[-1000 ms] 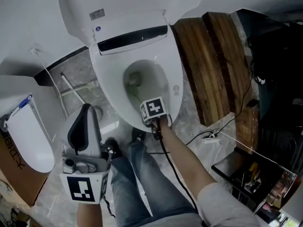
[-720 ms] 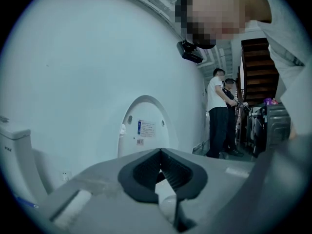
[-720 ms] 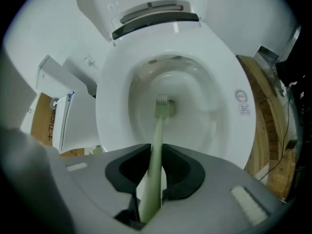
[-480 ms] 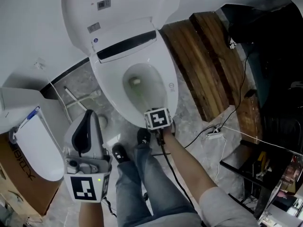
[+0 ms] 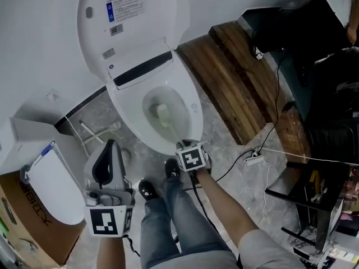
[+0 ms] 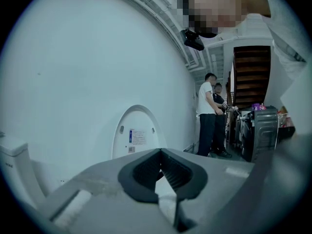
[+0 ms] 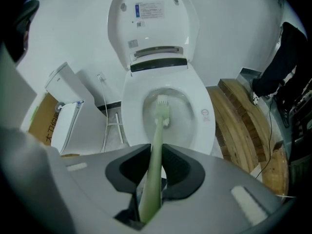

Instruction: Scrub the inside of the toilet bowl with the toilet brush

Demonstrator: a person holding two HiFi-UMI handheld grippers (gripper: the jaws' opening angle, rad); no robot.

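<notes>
Clamping the toilet brush (image 7: 158, 130) in our right gripper (image 7: 155, 168), we have dragged its head from the toilet bowl's (image 7: 183, 108) rear toward its middle, mid-scrub; our left gripper (image 6: 161, 174) idles closed, empty.

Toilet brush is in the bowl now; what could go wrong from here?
The right gripper clamps the toilet brush by its thin handle, far from the head; hard scrubbing may twist it in the jaws. A quick lift out of the toilet bowl could flick drips onto the shoe nearby.
</notes>
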